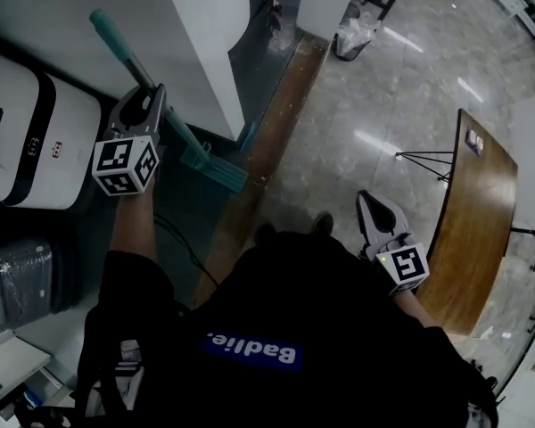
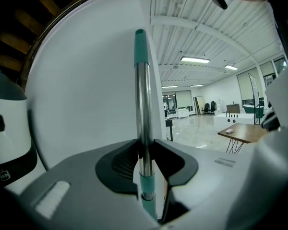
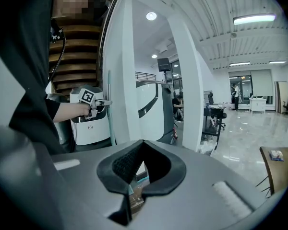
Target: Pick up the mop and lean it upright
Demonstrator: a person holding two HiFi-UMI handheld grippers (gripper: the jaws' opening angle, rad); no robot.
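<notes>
The left gripper (image 1: 145,99) is clamping its jaws on the mop (image 1: 114,38), the two dark pads pressing on either side of the shiny metal part of the handle, just above a teal collar. The mop is standing nearly upright just beside the white pillar (image 1: 201,52). Its teal top end is rising above the jaws on the side away from the pillar. The teal mop head (image 1: 216,169) is sitting low down at the pillar's foot, on the dark strip of floor there. Whether the handle is touching the pillar cannot be told.

A white machine (image 1: 31,141) with a black band is standing on the far side of the mop from the pillar, close to the left gripper.

The right gripper (image 1: 371,201) is hanging well apart from the pillar, over the pale glossy floor (image 1: 383,105). Its jaws are resting together with nothing between them. A wooden desk (image 1: 477,221) on thin black legs is standing beyond it, farther still from the pillar, with a small item lying near its far end.

The person, in a dark top, is standing between the two grippers, facing the pillar.
</notes>
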